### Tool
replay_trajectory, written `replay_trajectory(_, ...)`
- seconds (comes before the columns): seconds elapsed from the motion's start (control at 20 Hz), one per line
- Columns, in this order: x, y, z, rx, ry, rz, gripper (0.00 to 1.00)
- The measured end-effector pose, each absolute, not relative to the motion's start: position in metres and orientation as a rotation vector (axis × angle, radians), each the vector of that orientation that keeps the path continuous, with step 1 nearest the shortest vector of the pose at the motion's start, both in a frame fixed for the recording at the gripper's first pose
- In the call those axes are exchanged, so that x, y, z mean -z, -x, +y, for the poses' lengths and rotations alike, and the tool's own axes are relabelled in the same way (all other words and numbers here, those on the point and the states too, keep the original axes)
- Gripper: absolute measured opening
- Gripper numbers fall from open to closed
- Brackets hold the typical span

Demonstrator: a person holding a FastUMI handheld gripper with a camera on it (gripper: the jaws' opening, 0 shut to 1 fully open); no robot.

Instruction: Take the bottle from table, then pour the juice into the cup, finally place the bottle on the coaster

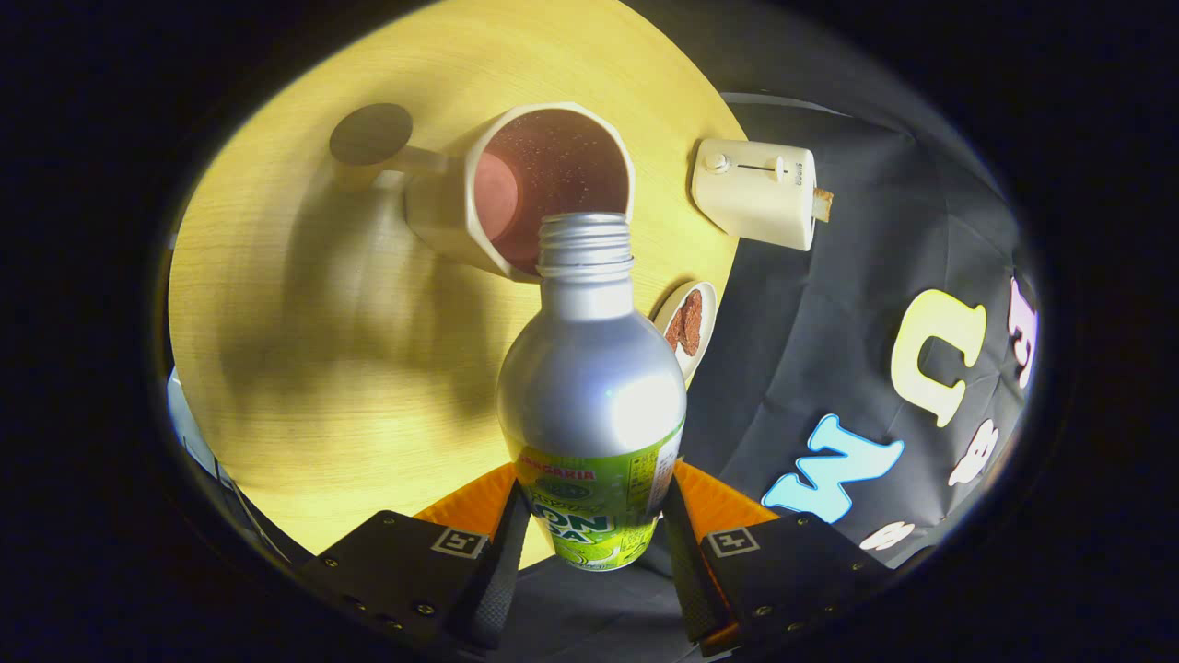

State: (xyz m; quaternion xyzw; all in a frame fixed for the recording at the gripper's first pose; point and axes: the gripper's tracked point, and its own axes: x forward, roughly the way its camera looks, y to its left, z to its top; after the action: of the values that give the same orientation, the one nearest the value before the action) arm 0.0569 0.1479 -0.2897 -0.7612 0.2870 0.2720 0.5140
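Observation:
My gripper [589, 529] is shut on a silver bottle [589, 387] with a green label, both fingers pressing its lower body. The bottle is uncapped and tilted forward, its threaded mouth [585, 244] right at the near rim of a cream cup [543, 184]. The cup stands on the wooden table [304, 350], its inside dark reddish and speckled, its handle pointing away to the left. A dark round coaster [371, 133] lies on the table just past the cup's handle. I cannot see any liquid flowing.
A cream toaster [755, 191] with a slice of bread sticking out sits to the right of the cup at the table's edge. A small white plate [688, 324] with a brown piece of food lies beside the bottle's shoulder.

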Motion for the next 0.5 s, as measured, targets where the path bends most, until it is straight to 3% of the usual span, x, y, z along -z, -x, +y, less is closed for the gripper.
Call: replay_trajectory(0.5, 0.311, -0.058, 0.152, -0.692, 1.510, 0.707, 0.72)
